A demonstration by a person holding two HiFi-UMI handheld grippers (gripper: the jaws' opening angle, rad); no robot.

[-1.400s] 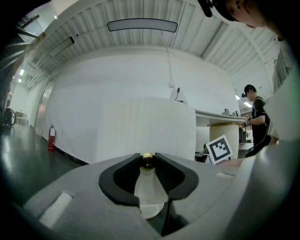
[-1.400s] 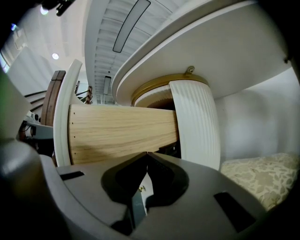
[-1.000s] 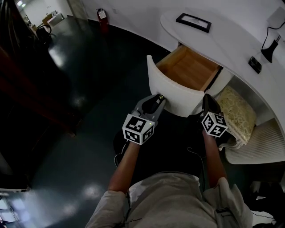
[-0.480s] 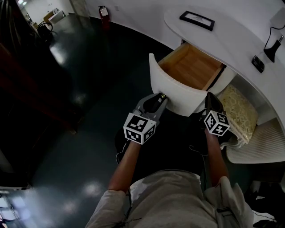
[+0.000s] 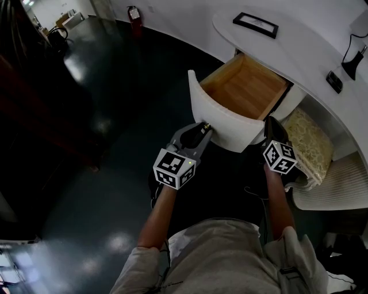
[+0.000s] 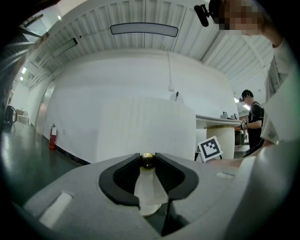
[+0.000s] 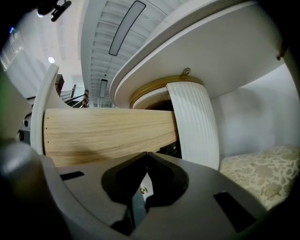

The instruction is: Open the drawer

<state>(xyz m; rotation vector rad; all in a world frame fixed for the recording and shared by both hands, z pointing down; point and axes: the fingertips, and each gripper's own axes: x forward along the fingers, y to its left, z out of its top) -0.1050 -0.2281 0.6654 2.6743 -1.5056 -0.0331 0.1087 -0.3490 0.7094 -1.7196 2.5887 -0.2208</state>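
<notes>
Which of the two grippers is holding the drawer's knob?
The left gripper: its jaws clamp the brass knob on the drawer front. The right gripper is shut on nothing, facing the drawer's wooden side.

One drawer [image 5: 221,118], one brass knob [image 6: 147,161], two grippers [image 5: 205,127] [image 5: 270,123], one picture frame [image 5: 256,25].

You've got a framed pic [image 5: 255,25] near the desktop's [image 5: 305,63] rounded end, fire ext. [image 5: 133,12] by the wall, patterned cushion [image 5: 310,146] under the desktop.
</notes>
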